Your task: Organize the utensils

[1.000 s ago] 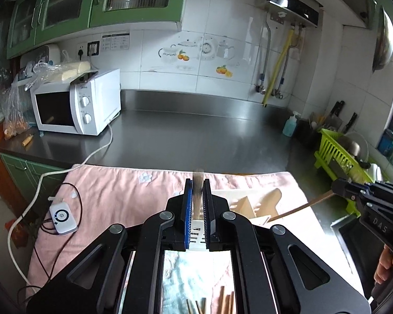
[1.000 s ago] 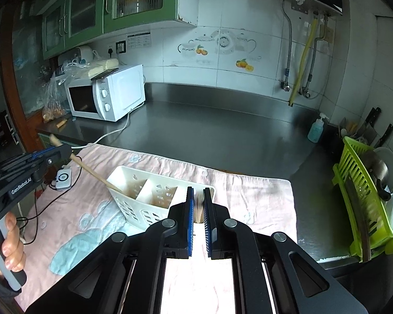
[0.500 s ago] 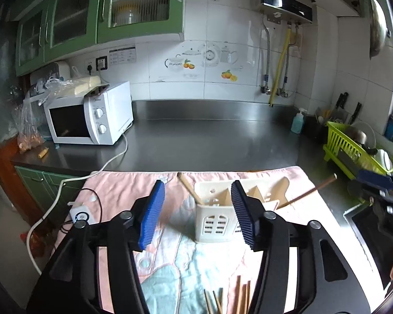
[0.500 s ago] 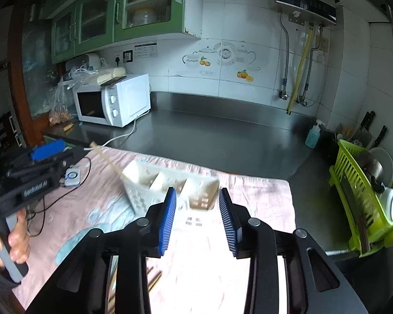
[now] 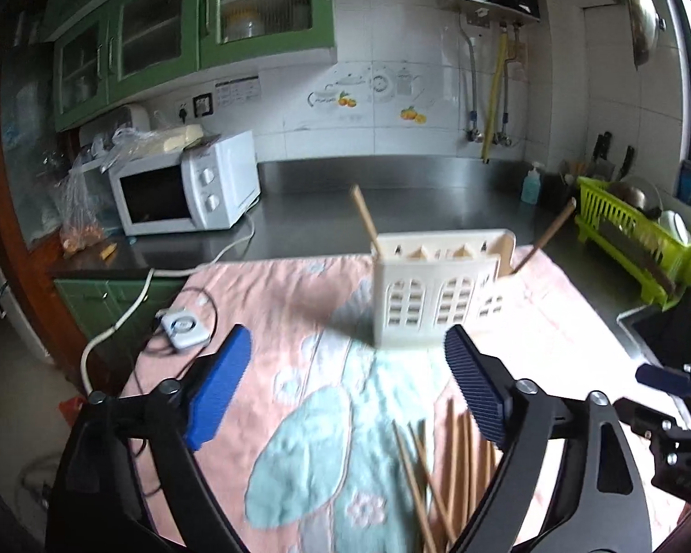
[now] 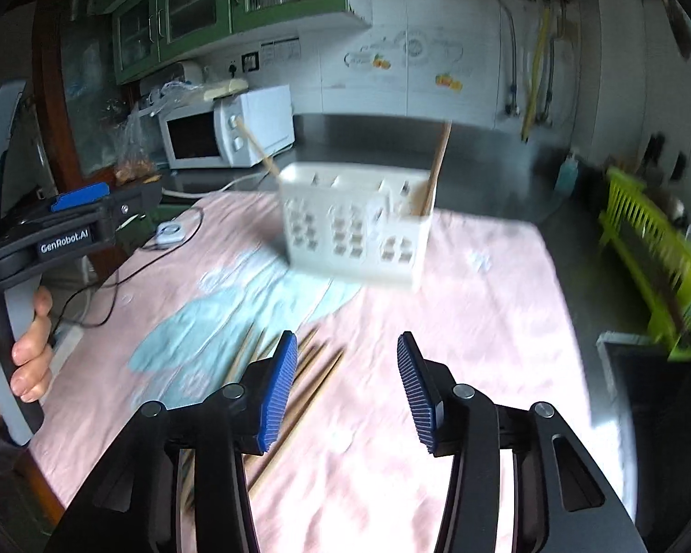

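A white slotted utensil holder (image 5: 433, 295) stands on the pink cloth (image 5: 299, 304), with one wooden stick (image 5: 365, 220) leaning out on its left and another (image 5: 548, 237) on its right. It also shows in the right wrist view (image 6: 354, 226). Several wooden chopsticks (image 5: 442, 470) lie loose on the cloth in front of it, also seen in the right wrist view (image 6: 299, 382). My left gripper (image 5: 345, 387) is open and empty, pulled back from the holder. My right gripper (image 6: 345, 387) is open and empty above the chopsticks.
A white microwave (image 5: 184, 186) sits at the back left of the steel counter (image 5: 391, 198). A green dish rack (image 5: 640, 244) stands at the right. A white cable and small switch box (image 5: 184, 327) lie at the cloth's left edge. A sink opening (image 6: 631, 368) is at the right.
Both grippers opened, releasing the wooden sticks into the holder, and drew back and down. The holder now stands farther off, and the loose chopsticks have come into view.
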Demonstrator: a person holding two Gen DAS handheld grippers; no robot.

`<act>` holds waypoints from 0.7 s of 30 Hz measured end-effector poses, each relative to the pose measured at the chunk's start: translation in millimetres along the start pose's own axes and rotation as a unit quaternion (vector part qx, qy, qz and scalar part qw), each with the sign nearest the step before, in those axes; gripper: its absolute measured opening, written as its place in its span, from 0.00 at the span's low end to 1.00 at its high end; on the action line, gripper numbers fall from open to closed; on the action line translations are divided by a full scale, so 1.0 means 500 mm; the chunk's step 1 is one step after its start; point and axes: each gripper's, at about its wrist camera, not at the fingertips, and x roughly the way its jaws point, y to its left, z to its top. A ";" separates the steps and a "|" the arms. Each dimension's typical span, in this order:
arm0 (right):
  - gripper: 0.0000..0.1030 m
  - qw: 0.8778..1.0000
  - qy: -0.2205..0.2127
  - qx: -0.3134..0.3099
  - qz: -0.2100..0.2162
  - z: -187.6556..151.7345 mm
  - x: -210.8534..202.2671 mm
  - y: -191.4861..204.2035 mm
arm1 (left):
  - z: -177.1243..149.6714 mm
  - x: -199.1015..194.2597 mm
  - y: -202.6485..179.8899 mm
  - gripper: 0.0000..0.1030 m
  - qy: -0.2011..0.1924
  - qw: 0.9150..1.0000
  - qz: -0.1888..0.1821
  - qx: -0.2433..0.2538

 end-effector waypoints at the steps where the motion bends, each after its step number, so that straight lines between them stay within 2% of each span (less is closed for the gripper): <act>1: 0.43 1.000 0.004 0.001 0.001 -0.020 0.001 0.007 | -0.011 -0.005 0.001 0.85 0.002 1.000 0.000 0.000; 7: 0.43 1.000 0.022 -0.005 -0.001 -0.116 0.003 0.061 | -0.085 -0.025 -0.002 0.85 0.022 1.000 0.009 0.013; 13: 0.43 0.999 0.051 -0.003 0.017 -0.204 0.012 0.106 | -0.141 -0.036 -0.007 0.85 0.035 0.999 0.021 0.025; 19: 0.43 0.995 0.084 0.011 0.043 -0.256 0.040 0.127 | -0.190 -0.029 0.006 0.85 0.066 0.998 0.011 0.005; 21: 0.40 0.995 0.089 0.016 0.049 -0.266 0.044 0.132 | -0.205 -0.027 0.009 0.85 0.073 0.997 0.011 0.002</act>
